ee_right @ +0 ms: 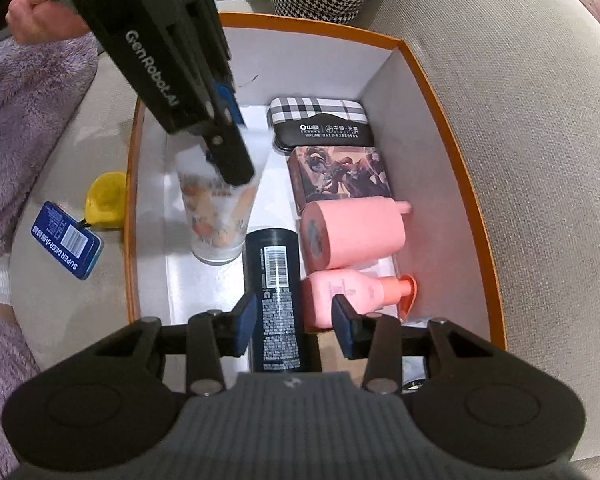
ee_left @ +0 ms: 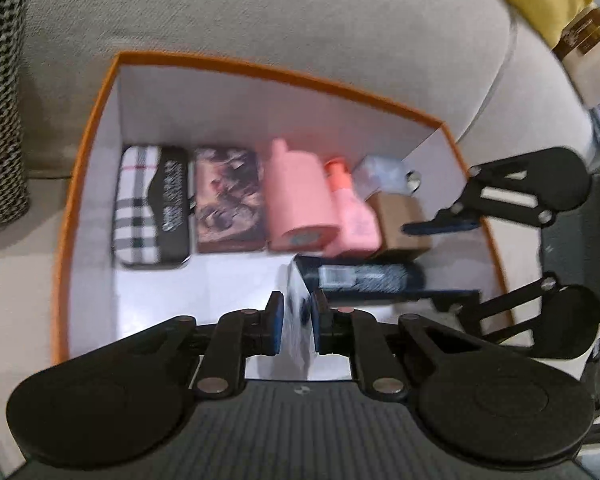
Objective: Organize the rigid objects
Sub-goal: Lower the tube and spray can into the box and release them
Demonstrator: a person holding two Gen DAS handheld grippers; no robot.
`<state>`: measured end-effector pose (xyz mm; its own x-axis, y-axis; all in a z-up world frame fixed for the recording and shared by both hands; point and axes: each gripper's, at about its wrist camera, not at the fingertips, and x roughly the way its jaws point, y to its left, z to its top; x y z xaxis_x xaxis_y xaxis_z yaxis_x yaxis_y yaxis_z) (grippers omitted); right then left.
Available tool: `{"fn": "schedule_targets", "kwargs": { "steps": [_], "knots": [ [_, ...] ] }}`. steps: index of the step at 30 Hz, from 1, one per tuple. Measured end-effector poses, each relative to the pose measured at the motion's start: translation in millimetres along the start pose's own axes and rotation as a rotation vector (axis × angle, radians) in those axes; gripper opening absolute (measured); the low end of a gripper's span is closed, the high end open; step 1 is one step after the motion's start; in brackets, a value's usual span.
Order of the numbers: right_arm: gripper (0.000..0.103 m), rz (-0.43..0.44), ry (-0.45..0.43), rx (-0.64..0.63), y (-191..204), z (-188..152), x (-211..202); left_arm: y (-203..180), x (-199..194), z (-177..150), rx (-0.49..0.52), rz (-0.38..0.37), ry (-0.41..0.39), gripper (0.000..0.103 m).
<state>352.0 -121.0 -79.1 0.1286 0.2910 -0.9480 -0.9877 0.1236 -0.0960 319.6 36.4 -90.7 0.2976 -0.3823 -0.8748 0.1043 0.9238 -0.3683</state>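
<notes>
The left gripper (ee_left: 297, 322) is pinched on the flat crimped end of a white printed tube (ee_right: 216, 216), which hangs cap-down inside the orange box (ee_right: 452, 120), long axis near upright, cap close to the white floor. The gripper body reads "GenRobot.AI". The right gripper (ee_right: 294, 326) stands part spread astride a dark cylindrical bottle (ee_right: 276, 292); whether its pads press the bottle cannot be told. The bottle lies flat, long axis running away from the camera, barcode label upward. Beside it lie a small pink pump bottle (ee_right: 348, 292), a larger pink bottle (ee_right: 352, 234), a patterned box (ee_right: 340, 176) and a plaid case (ee_right: 318, 122) marked "VIPLINE 0512-63889999". Outside the box, a blue tag (ee_right: 66, 240) reads "SUPER DEER", beside a yellow object (ee_right: 106, 200). All rests on a beige fabric sofa (ee_right: 520, 160); a houndstooth cushion (ee_left: 2, 92) stands nearby.
</notes>
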Motion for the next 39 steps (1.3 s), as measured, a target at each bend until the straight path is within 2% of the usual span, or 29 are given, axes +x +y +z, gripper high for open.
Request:
{"fn": "schedule_targets", "kwargs": {
  "steps": [3, 5, 8, 10, 14, 20, 22, 23, 24, 27, 31, 36, 39],
  "knots": [
    [0.043, -0.002, 0.001, 0.003, 1, -1, 0, 6, 2, -1, 0.006, 0.005, 0.018, 0.015],
    [0.043, -0.007, 0.005, 0.001, 1, -2, 1, 13, 4, 3, -0.040, -0.042, 0.032, 0.014],
    [0.043, -0.025, 0.017, -0.006, 0, -3, 3, 18, 10, 7, -0.128, -0.152, 0.070, 0.014],
    [0.043, -0.025, 0.021, 0.000, -2, -4, 4, 11, 16, 7, -0.124, -0.176, 0.081, 0.013],
    [0.043, -0.023, 0.032, 0.001, -5, -6, 3, 2, 36, 6, -0.186, -0.270, 0.114, 0.013],
    [0.043, 0.008, 0.063, -0.016, -5, -9, 4, -13, 59, 7, -0.235, -0.322, 0.144, 0.013],
    [0.042, 0.002, 0.079, -0.015, -5, -9, 7, -15, 60, 10, -0.211, -0.262, 0.167, 0.015],
    [0.042, 0.001, 0.083, -0.012, -5, -9, 8, -16, 60, 11, -0.189, -0.213, 0.172, 0.022],
    [0.042, 0.000, 0.084, -0.010, -5, -9, 9, -15, 60, 12, -0.183, -0.179, 0.179, 0.025],
    [0.042, -0.007, 0.088, -0.011, -4, -8, 12, -10, 61, 15, -0.173, -0.109, 0.214, 0.028],
    [0.042, -0.013, 0.090, -0.014, -2, -7, 14, -11, 57, 19, -0.095, 0.004, 0.220, 0.031],
    [0.042, -0.015, 0.088, -0.013, -2, -6, 13, -14, 63, 25, -0.042, 0.045, 0.268, 0.033],
    [0.042, -0.016, 0.085, -0.006, -3, -8, 12, -12, 73, 27, -0.043, 0.067, 0.312, 0.041]
  ]
}}
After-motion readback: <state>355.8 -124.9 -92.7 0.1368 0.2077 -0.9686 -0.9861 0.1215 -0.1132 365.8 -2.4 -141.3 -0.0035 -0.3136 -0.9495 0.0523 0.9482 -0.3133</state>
